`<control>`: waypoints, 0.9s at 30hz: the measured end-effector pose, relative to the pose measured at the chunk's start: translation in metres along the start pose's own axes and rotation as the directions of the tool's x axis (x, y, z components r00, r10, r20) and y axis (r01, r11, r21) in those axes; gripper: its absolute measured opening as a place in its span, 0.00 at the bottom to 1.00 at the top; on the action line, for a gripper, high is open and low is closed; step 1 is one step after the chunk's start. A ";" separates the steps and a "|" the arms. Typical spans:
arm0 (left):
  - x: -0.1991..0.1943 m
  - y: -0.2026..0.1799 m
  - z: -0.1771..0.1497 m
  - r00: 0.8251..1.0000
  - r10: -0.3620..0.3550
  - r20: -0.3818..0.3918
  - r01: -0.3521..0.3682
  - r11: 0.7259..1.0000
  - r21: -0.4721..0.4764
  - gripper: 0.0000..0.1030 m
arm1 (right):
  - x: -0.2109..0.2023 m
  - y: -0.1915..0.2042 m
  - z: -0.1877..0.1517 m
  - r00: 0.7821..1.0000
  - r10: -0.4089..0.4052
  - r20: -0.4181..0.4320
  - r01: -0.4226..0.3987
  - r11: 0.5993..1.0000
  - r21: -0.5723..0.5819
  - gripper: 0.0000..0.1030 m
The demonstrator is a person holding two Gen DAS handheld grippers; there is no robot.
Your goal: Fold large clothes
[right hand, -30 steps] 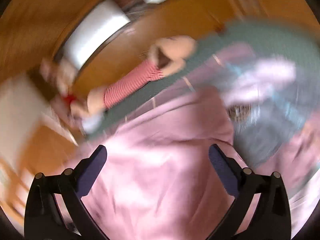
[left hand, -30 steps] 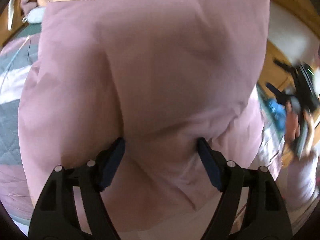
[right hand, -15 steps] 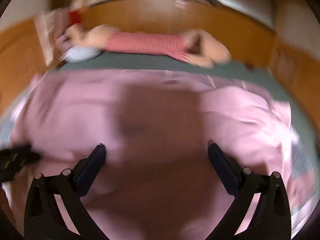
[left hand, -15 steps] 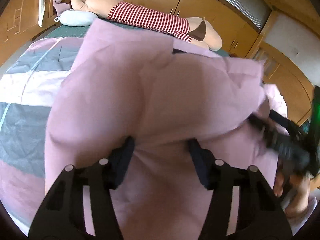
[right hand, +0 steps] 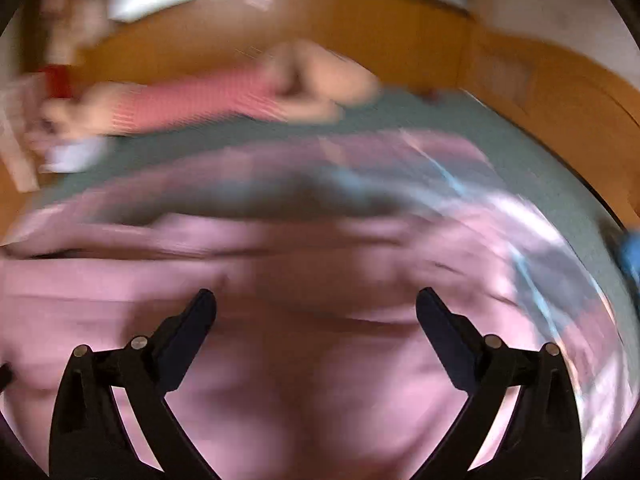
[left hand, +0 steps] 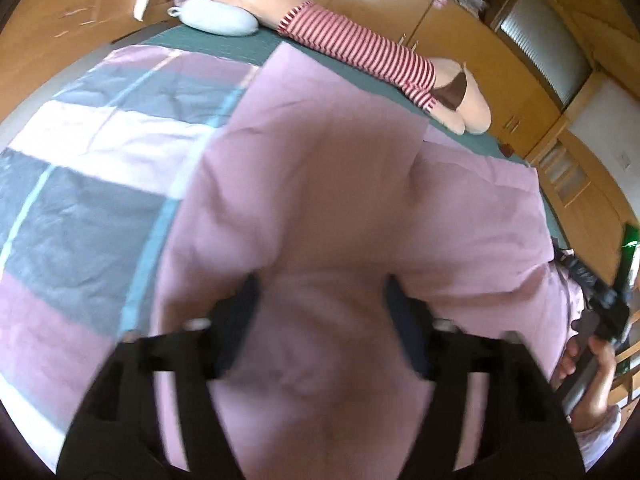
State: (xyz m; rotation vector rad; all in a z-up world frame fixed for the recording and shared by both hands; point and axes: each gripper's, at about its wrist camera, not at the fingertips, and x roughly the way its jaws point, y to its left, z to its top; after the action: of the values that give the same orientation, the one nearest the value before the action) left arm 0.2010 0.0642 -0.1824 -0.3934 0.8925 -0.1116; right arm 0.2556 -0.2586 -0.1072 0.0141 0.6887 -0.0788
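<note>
A large pink garment (left hand: 340,184) lies spread over the bed, its far edge near the plush toy. My left gripper (left hand: 320,300) sits low over its near part; the fingers stand apart with pink cloth bulging between them, and the tips are blurred and partly buried in folds. My right gripper (right hand: 316,304) is open wide above the same pink cloth (right hand: 280,360), holding nothing. The right wrist view is blurred by motion. The right gripper also shows at the right edge of the left wrist view (left hand: 604,308), held in a hand.
A patchwork bedcover (left hand: 80,184) in grey, white and pink lies under the garment. A long plush toy in a red-striped shirt (left hand: 360,52) and a pale blue cushion (left hand: 216,20) lie along the far side. Wooden cabinets (left hand: 520,92) stand behind.
The pink garment has come down from hanging in front of the left camera to lying on the bed. The left gripper has lowered with it. The right gripper has swung across the bed, staying open.
</note>
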 end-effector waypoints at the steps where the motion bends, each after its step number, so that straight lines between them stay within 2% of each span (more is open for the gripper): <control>1: -0.009 0.006 -0.001 1.000 0.011 0.016 -0.010 1.000 -0.024 0.86 | -0.013 0.024 0.001 0.999 0.038 0.016 -0.037 0.997 -0.068 0.98; 2: -0.024 0.012 -0.004 0.999 0.009 0.037 -0.006 0.998 -0.068 0.86 | -0.025 0.056 0.001 0.995 0.103 0.010 -0.100 0.984 -0.149 0.98; 3: -0.033 0.014 -0.005 0.999 -0.012 0.040 0.015 0.996 -0.087 0.86 | -0.031 0.085 -0.002 0.984 0.176 -0.035 -0.179 0.961 -0.212 0.98; 5: -0.045 0.019 -0.014 0.999 -0.042 0.021 0.044 0.993 -0.106 0.86 | -0.031 0.132 -0.012 0.950 0.275 -0.149 -0.306 0.911 -0.276 0.98; 7: -0.045 0.021 -0.030 1.000 -0.019 -0.021 0.017 0.996 -0.085 0.86 | -0.015 0.172 -0.024 0.943 0.257 -0.214 -0.318 0.886 -0.337 0.98; 8: -0.038 0.022 -0.038 0.998 0.009 -0.070 -0.014 0.998 -0.065 0.86 | 0.007 0.192 -0.028 0.955 0.186 -0.233 -0.265 0.888 -0.377 0.98; 10: -0.026 0.029 -0.047 0.991 0.026 -0.133 -0.036 0.996 -0.076 0.86 | 0.052 0.205 -0.030 0.952 0.125 -0.280 -0.221 0.912 -0.345 0.99; 12: -0.017 0.031 -0.047 0.985 0.071 -0.155 -0.081 0.995 -0.058 0.86 | 0.094 0.206 -0.020 0.945 0.122 -0.304 -0.206 0.943 -0.261 0.99; 14: -0.016 0.027 -0.043 0.985 0.116 -0.127 -0.117 0.993 -0.001 0.86 | 0.118 0.207 0.000 0.954 0.108 -0.281 -0.169 0.964 -0.206 0.99; 16: -0.017 0.023 -0.037 0.987 0.114 -0.113 -0.111 0.993 0.028 0.88 | 0.132 0.204 0.013 0.964 0.068 -0.257 -0.116 0.978 -0.175 0.99; 18: -0.011 0.026 -0.034 0.987 0.097 -0.127 -0.096 0.995 0.014 0.93 | 0.143 0.202 0.022 0.966 0.046 -0.256 -0.086 0.985 -0.148 0.99; 20: -0.003 0.034 -0.036 0.984 0.072 -0.161 -0.077 0.997 -0.022 0.94 | 0.131 0.198 0.029 0.978 0.059 -0.202 -0.086 0.988 -0.129 0.99; 22: 0.002 0.039 -0.035 0.983 0.041 -0.181 -0.052 0.997 -0.056 0.94 | 0.101 0.184 0.030 0.990 0.092 -0.104 -0.103 0.989 -0.107 0.99; 24: -0.003 0.033 -0.032 0.987 0.067 -0.145 -0.074 0.997 -0.039 0.93 | 0.057 0.158 0.027 0.987 0.163 0.005 -0.161 0.983 -0.086 0.99; 25: -0.007 0.030 -0.032 0.988 0.081 -0.128 -0.085 0.996 -0.024 0.92 | 0.041 0.143 0.023 0.982 0.189 0.021 -0.187 0.979 -0.085 0.99; 27: -0.012 0.019 -0.033 0.991 0.099 -0.092 -0.098 0.995 0.014 0.92 | 0.025 0.122 0.015 0.980 0.198 -0.012 -0.198 0.975 -0.095 0.99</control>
State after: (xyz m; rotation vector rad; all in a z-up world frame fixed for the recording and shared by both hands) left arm 0.1663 0.0757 -0.1995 -0.3368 1.0012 -0.0437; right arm 0.2934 -0.1389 -0.1133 -0.0094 0.6895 0.1464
